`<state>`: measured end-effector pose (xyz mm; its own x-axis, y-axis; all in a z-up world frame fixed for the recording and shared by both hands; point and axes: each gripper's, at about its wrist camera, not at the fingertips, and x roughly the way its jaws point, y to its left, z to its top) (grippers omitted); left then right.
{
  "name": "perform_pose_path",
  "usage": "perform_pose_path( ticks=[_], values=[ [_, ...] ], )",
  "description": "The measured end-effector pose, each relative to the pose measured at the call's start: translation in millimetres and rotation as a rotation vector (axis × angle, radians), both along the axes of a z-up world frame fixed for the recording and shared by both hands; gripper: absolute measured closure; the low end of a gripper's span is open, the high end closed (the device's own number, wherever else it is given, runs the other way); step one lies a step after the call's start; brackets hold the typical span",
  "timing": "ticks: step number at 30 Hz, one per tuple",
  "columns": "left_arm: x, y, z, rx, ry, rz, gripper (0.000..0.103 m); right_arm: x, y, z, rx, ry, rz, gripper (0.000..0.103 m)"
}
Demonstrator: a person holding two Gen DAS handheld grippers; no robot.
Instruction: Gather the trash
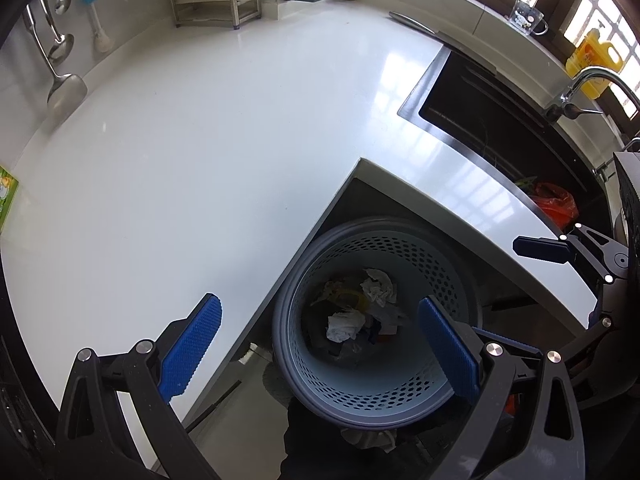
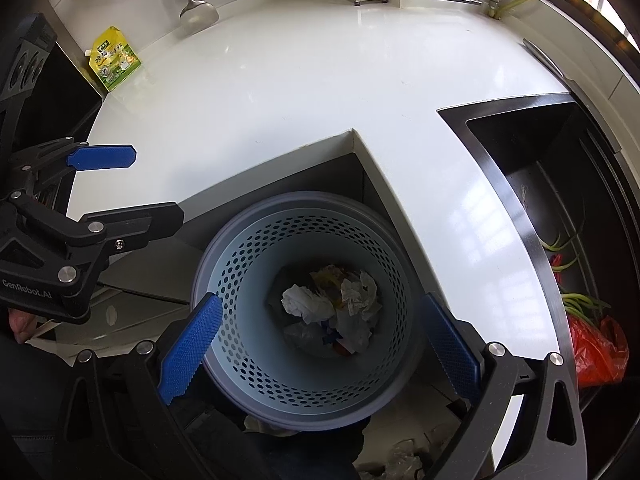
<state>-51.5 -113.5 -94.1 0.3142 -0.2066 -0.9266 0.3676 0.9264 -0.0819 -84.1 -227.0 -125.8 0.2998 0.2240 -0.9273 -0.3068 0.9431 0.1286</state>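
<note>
At far left sits a green-yellow packet [image 2: 114, 60] on the white countertop [image 2: 300, 80]. Our left gripper [image 1: 320, 344] hangs wide open, empty; below, between its jaws, the perforated wastebasket [image 1: 400, 400] holds crumpled paper trash [image 1: 378, 286]. Our right gripper [image 2: 320, 340] gapes open too, over the same pile. Rightward, the sink [image 2: 532, 184] holds what may be a red plastic bag [image 2: 596, 352].

colours around the pale blue basket

the basket [image 2: 256, 356] is pale blue with a grey rim and a honeycomb pattern of holes. inside it lies white crumpled paper [image 2: 306, 304] beside a yellow scrap [image 1: 354, 298]. the countertop [image 1: 200, 160] behind the basket is glossy white. right of the basket, the sink [image 2: 552, 184] is dark, holding a red bag [image 2: 596, 348]. far left of the basket stands a yellow-green packet [image 2: 114, 58]. both grippers' pads [image 2: 192, 352] are blue, dimpled.
</note>
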Motion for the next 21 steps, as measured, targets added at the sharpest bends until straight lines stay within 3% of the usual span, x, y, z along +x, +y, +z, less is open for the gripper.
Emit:
perform_pose_path(
  ticks=[21],
  values=[
    [0.0, 0.6, 7.6, 0.02, -0.042, 0.021, 0.006, -2.3, 1.5, -0.9, -0.001, -0.002, -0.011, 0.009]
  ],
)
